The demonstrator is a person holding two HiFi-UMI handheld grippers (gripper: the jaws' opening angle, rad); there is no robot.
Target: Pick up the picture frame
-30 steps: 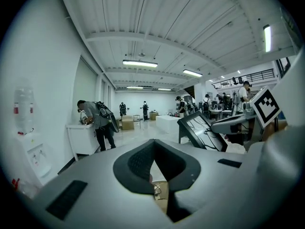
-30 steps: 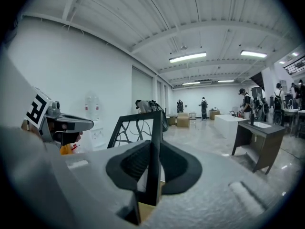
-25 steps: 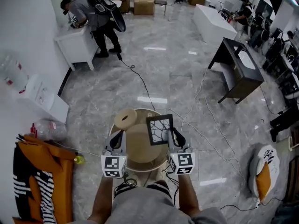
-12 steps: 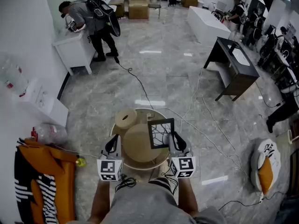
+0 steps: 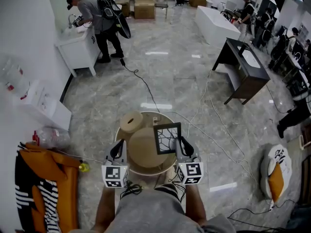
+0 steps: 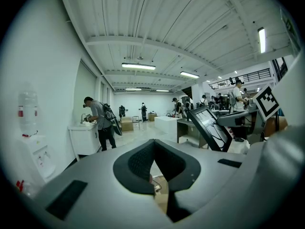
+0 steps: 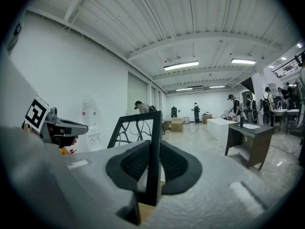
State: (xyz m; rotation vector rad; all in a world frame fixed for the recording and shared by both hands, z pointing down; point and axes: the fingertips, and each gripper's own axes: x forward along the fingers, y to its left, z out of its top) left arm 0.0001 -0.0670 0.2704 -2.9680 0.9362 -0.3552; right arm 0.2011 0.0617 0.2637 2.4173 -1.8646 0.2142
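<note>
The picture frame (image 5: 166,138), black with a branch pattern behind its glass, stands upright over a round tan stand (image 5: 140,152). My right gripper (image 5: 183,147) is shut on the frame's right edge. In the right gripper view the frame (image 7: 136,130) rises between the black pads (image 7: 176,163), which press its edge from both sides. My left gripper (image 5: 117,151) hovers at the stand's left side with its jaws together and nothing between them. In the left gripper view its pads (image 6: 138,161) meet at the tip, and the frame (image 6: 209,128) shows off to the right.
A smaller tan disc (image 5: 131,122) rests on the stand's far left. Cables (image 5: 146,91) trail over the marble floor. A dark desk (image 5: 245,67) stands at the right, and a person (image 5: 99,18) is at a white counter (image 5: 77,47) on the far left. Orange and striped cloth (image 5: 43,188) lies at the near left.
Both grippers have shifted a little together, with the frame still held in the right one. The person at the white counter has straightened up.
</note>
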